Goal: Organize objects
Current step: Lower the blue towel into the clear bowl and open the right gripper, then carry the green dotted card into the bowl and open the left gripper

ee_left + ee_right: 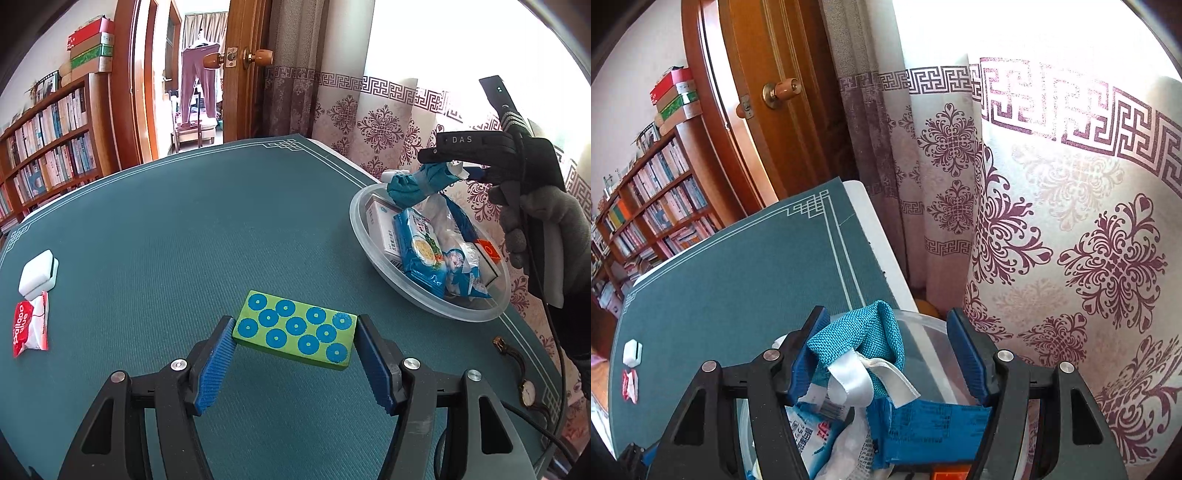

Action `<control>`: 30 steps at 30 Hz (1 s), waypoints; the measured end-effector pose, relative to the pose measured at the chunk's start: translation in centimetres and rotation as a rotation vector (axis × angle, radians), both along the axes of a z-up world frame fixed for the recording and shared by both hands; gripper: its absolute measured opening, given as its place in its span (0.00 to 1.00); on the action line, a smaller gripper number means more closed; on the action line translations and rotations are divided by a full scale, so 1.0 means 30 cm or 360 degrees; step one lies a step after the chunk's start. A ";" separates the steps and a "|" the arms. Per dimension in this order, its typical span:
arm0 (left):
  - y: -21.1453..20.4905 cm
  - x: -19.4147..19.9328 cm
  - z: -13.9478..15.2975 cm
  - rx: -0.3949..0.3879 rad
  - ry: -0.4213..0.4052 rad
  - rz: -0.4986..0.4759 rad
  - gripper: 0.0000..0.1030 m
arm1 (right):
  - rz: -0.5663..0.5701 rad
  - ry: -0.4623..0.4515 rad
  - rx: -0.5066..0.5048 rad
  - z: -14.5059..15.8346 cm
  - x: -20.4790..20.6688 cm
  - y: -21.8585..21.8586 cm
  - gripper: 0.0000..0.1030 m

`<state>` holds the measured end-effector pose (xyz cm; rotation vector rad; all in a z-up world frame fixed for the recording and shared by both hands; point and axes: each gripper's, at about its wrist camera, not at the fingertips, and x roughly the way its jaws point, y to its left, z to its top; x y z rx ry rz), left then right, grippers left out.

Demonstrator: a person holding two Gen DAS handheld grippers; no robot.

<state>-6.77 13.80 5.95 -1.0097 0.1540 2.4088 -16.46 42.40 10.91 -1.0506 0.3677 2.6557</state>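
Note:
A green block with blue circles [295, 330] lies across the teal table mat [184, 229], close in front of me. My left gripper [295, 325] is shut on it, one blue pad on each short end. At the right, a gloved hand holds my right gripper [450, 166] over a clear plastic bowl [369, 243]. A teal cloth pouch with white ribbon [864, 339] sits between its jaws, leaning on the left pad. The right pad [971, 362] stands apart from it, so the right gripper [886, 317] is open. The bowl rim [923, 321] shows below the pouch.
The bowl holds a blue noodle packet [424, 251], a white box [380, 218] and an orange-marked box [487, 251]. A white case [38, 273] and a red-and-white packet [31, 328] lie at the mat's left edge. A wristwatch [524, 387] lies near the right edge; a curtain [1052, 221] hangs behind.

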 end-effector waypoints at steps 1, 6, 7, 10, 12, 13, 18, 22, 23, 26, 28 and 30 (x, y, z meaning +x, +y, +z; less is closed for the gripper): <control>0.001 0.000 0.000 -0.0001 0.0000 -0.0001 0.66 | -0.0008 -0.0005 0.0004 -0.003 -0.007 0.007 0.65; 0.002 0.001 0.004 0.0002 0.0002 -0.0008 0.66 | -0.0042 -0.0064 0.0029 -0.034 -0.044 0.036 0.65; 0.002 0.001 0.005 0.0003 0.0002 -0.0009 0.66 | -0.0045 -0.0088 0.0033 -0.044 -0.050 0.042 0.65; 0.002 0.000 0.007 0.0006 0.0002 -0.0013 0.66 | -0.0045 -0.0142 0.0021 -0.080 -0.054 0.055 0.65; 0.006 -0.002 0.008 0.0006 0.0000 -0.0016 0.66 | -0.0043 -0.0125 -0.0004 -0.088 -0.040 0.061 0.65; 0.009 -0.003 0.008 0.0004 -0.0003 -0.0018 0.66 | -0.0043 -0.0107 -0.0023 -0.087 -0.031 0.065 0.65; 0.034 0.000 0.014 -0.0005 0.0002 -0.0041 0.66 | -0.0042 0.0016 -0.0019 -0.040 0.029 0.055 0.65; 0.064 0.005 0.035 -0.0008 0.0023 -0.0068 0.66 | -0.0001 0.0114 0.0001 0.004 0.106 0.018 0.65; 0.073 0.007 0.040 -0.0010 0.0029 -0.0077 0.66 | 0.0013 0.0133 0.0000 0.011 0.128 0.007 0.65; 0.105 0.013 0.054 -0.0018 0.0043 -0.0109 0.66 | 0.0058 0.0174 -0.0037 0.021 0.198 -0.015 0.65; 0.130 0.019 0.060 -0.0023 0.0052 -0.0134 0.66 | 0.0077 0.0200 -0.0066 0.026 0.247 -0.024 0.65; 0.158 0.025 0.066 -0.0029 0.0061 -0.0160 0.66 | 0.0099 0.0216 -0.0087 0.029 0.293 -0.034 0.65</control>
